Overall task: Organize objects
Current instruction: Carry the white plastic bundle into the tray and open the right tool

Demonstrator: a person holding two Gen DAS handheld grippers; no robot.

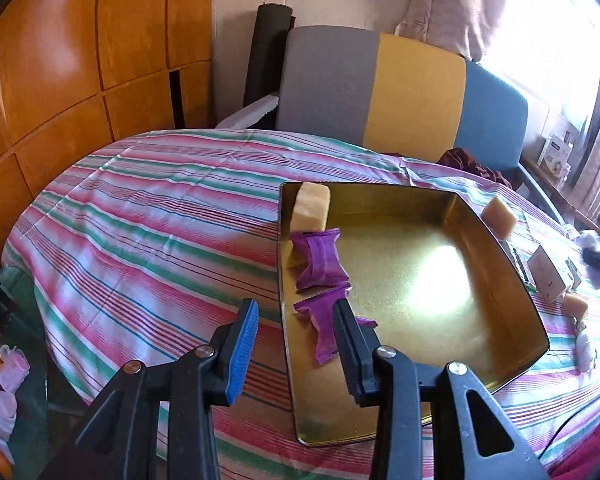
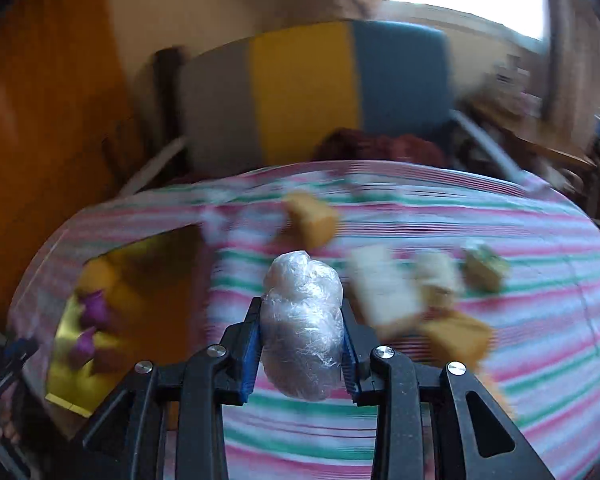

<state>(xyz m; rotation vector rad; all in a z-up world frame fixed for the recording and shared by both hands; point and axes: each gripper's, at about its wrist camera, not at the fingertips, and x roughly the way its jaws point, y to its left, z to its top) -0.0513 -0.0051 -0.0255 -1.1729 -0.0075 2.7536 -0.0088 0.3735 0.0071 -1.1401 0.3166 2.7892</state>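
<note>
the plastic-wrapped bundle (image 2: 303, 324) sits pinched between the jaws of the right gripper (image 2: 302, 346), both pads pressed against its sides, held up above the striped cloth (image 2: 460, 220) on the desk, with its crinkly top poking out past the fingertips. the right wrist view is heavily blurred, so the small things lying on the cloth beyond it read only as tan blocks (image 2: 314, 220) and a pale box (image 2: 384, 292); what they are exactly i cannot tell. off to the left in that view lies the gold tray (image 2: 72, 384). over on the left side, the left gripper (image 1: 296, 344) hangs with its jaws spread wide and nothing between them, straddling the tray's near left rim (image 1: 285, 320). inside the tray, along its left wall, a tan block (image 1: 311, 207) sits in the far corner, a purple wrapper (image 1: 321, 259) just in front of it, and a second purple wrapper (image 1: 323, 322) nearer, partly hidden behind the right finger. more tan blocks (image 1: 499, 216) and a white box (image 1: 550, 276) lie on the cloth past the tray's right wall. behind the desk stands a grey, yellow and blue chair (image 1: 400, 88).
</note>
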